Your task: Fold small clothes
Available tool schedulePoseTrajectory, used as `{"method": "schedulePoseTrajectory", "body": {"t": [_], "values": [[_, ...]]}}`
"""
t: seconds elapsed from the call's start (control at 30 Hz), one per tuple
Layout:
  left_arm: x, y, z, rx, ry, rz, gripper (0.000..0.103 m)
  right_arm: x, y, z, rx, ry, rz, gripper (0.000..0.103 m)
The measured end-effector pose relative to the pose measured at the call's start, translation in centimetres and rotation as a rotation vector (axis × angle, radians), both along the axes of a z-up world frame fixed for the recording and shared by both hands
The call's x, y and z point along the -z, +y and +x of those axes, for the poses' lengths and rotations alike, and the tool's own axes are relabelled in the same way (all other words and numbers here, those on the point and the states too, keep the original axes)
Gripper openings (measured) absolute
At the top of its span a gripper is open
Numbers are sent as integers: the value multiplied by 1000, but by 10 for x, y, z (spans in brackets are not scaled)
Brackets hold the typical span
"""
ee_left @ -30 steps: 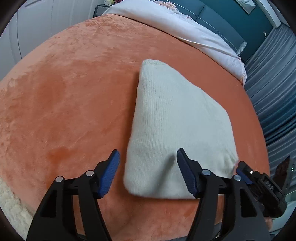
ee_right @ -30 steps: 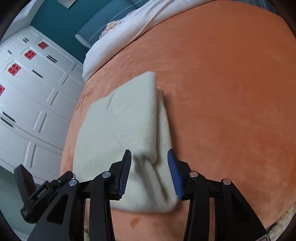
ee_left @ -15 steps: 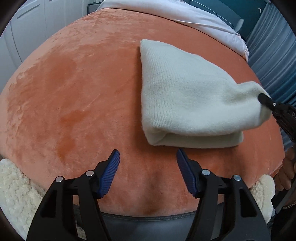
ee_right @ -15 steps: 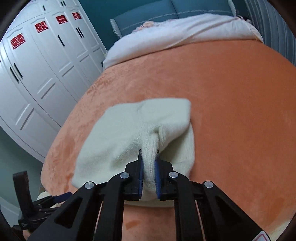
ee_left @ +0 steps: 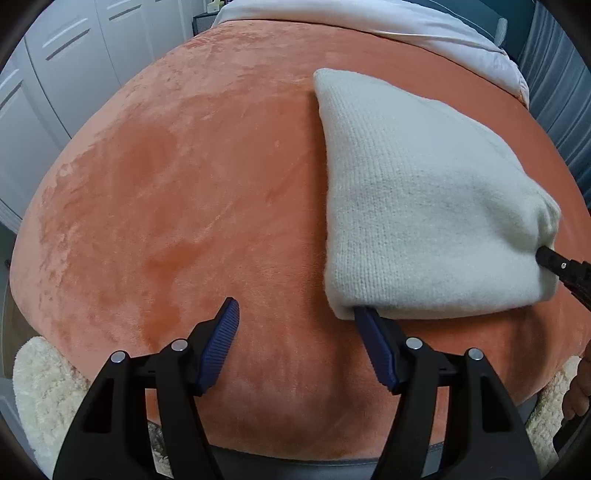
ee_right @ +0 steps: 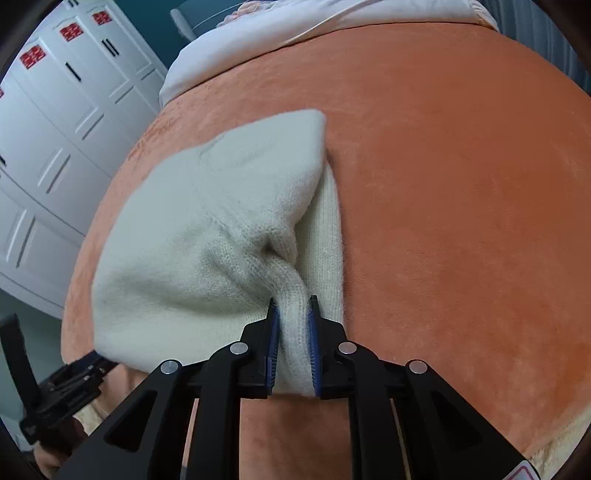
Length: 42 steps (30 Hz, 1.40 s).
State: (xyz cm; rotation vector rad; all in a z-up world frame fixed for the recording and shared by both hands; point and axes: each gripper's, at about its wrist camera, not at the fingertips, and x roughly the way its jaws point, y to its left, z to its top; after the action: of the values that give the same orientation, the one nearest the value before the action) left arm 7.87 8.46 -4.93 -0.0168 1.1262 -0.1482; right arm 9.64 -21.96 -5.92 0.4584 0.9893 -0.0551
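Observation:
A folded cream knit garment (ee_left: 417,206) lies on the orange plush blanket (ee_left: 184,184). In the right wrist view my right gripper (ee_right: 293,301) pinches a bunched fold at the near edge of the knit garment (ee_right: 207,236); its pads press on the cloth, though the jaws are opening slightly. That gripper's tip (ee_left: 550,258) also shows at the garment's right corner in the left wrist view. My left gripper (ee_left: 295,305) is open at the garment's near left corner, its right fingertip (ee_left: 364,317) tucked under the corner. Nothing lies between its pads.
White bedding (ee_left: 369,18) covers the far end of the bed. White wardrobe doors (ee_right: 55,129) stand to the left and grey curtains (ee_left: 565,92) to the right. Fluffy cream fabric (ee_left: 40,387) hangs below the blanket's near edge.
My right gripper closed on the garment's near edge and lifted a bunched fold. The left gripper pulled back off the garment, then came in low at its near left corner.

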Motion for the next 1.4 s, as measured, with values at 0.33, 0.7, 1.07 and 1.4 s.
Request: {"method": "schedulePoseTrajectory", "body": {"t": [0.33, 0.7, 1.07, 1.4], "values": [[-31, -28, -9, 57, -73, -28, 62, 24, 16, 3, -57, 81, -82, 0], [-13, -35, 0, 42, -14, 12, 66, -35, 15, 28, -79, -34, -171, 0], [-23, -47, -19, 87, -12, 4, 66, -39, 19, -21, -19, -2, -99, 0], [-30, -72, -50, 139, -91, 50, 82, -29, 33, -100, 92, -6, -141, 13]]}}
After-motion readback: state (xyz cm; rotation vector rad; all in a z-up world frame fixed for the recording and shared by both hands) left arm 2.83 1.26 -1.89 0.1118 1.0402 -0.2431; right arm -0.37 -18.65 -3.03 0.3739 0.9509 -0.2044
